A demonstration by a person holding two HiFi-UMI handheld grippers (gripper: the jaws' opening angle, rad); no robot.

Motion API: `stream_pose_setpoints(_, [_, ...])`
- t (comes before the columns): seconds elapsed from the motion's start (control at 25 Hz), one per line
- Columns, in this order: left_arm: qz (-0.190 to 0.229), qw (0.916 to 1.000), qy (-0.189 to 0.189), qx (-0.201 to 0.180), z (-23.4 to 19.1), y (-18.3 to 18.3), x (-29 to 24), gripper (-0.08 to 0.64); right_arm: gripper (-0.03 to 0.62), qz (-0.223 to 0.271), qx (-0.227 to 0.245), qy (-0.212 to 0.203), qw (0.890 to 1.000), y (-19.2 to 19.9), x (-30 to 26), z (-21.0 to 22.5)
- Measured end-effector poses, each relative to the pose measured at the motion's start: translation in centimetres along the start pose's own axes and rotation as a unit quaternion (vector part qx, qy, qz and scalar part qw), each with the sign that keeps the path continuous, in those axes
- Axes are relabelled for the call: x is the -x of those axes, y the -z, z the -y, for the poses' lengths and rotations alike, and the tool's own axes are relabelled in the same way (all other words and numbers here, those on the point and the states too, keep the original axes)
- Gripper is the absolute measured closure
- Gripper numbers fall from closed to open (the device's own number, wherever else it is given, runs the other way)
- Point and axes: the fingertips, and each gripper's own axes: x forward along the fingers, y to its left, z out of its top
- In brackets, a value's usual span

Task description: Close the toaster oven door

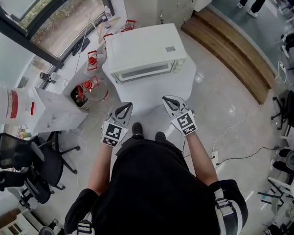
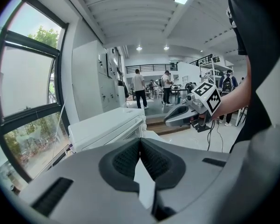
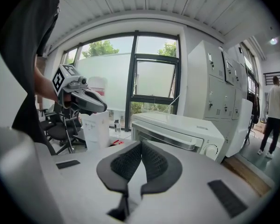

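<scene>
White, boxy metal toaster oven (image 1: 144, 53) sat on a white worktop (image 1: 154, 94) straight ahead of both tools, its door handle (image 1: 139, 75) running crosswise. The left tool (image 1: 125, 105) and right tool (image 1: 168, 101), both shut and empty, hung near its front, about equally close.

Gap between left gripper (image 1: 128, 105) and right gripper (image 1: 165, 100), both with jaws together: open, leads straight to front of toaster oven (image 1: 146, 53). Oven fills most of white desk (image 1: 186, 84) top; little bare surface round it. Left flank: white box (image 1: 54, 109), red-topped containers (image 1: 90, 84) and office chairs (image 1: 34, 160) crowd approach. Right flank: bare floor (image 1: 220, 97), only cables (image 1: 235, 126) lying on it; wooden step (image 1: 230, 48) further back. Space above oven free.
</scene>
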Motion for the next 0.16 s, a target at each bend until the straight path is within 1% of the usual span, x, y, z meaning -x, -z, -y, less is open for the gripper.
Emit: stream_pose_setpoints(0.16, [-0.001,1.0000,-0.006,0.000,1.4,-0.1,0.2,0.535,0.581,0.002,-0.001,-0.005,1.000,0.7,1.2,-0.2])
